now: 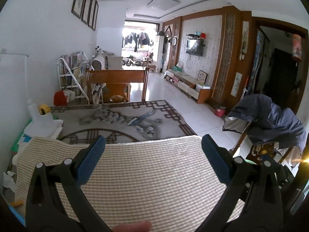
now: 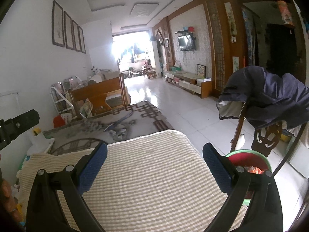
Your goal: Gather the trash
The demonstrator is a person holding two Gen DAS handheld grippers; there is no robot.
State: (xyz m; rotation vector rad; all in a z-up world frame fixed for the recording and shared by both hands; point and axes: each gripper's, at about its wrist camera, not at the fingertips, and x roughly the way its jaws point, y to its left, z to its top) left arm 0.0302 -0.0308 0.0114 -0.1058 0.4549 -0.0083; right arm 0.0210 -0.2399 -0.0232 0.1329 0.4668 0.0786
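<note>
Both jaws spread wide, nothing held: left gripper (image 1: 153, 145) and right gripper (image 2: 154, 152) hover over the striped mat (image 2: 146, 174). Bin (image 2: 249, 154) sits just right of the right gripper's jaws, orange trash (image 2: 253, 170) inside. Crumpled tissue (image 1: 8, 179) lies far left of the left gripper's jaws.

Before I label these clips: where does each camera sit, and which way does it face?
Left wrist: on the left gripper, over the striped mat, facing down the room toward the balcony; open fingers and a fingertip show.
Right wrist: on the right gripper, facing the same way; open fingers show, the left gripper's body at left, the bin at right.
Shared: mat, TV, jacket.
</note>
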